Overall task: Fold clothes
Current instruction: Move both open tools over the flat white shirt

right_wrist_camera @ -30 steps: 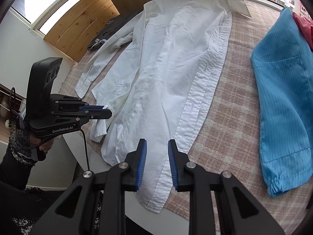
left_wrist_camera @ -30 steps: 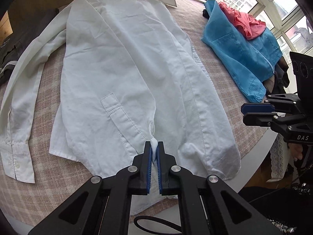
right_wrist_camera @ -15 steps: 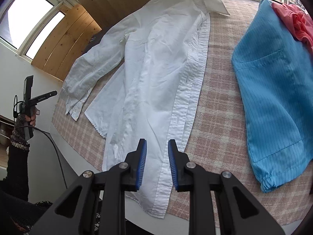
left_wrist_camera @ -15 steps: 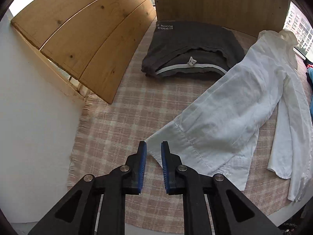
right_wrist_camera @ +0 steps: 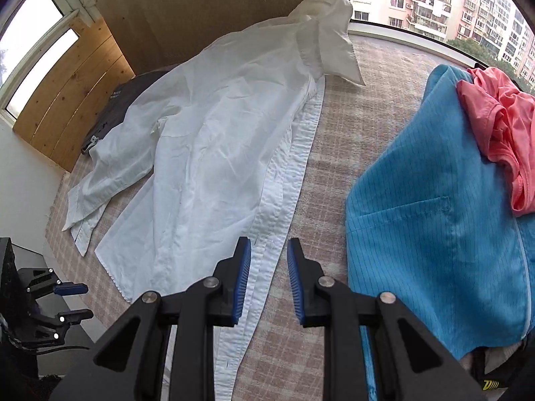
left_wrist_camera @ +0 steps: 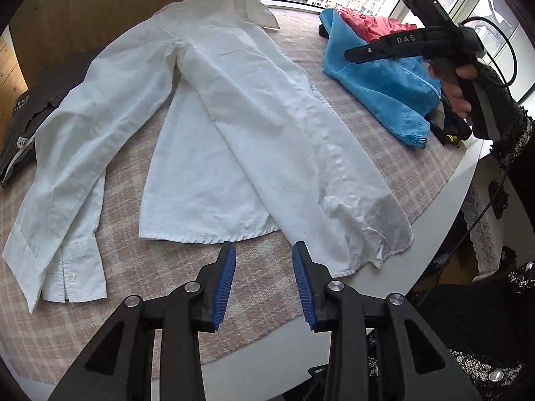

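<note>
Released, white shirt [left_wrist_camera: 254, 127] lies beyond opening left fingers [left_wrist_camera: 227, 274].

White lettering "DAS" is printed on the black body of the right tool [left_wrist_camera: 398, 45]. The print on the dark grey garment [left_wrist_camera: 25, 110] is too small to read.

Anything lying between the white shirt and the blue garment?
Nothing: bare checked tablecloth separates the white shirt from the blue garment, clearest in the right wrist view.
</note>
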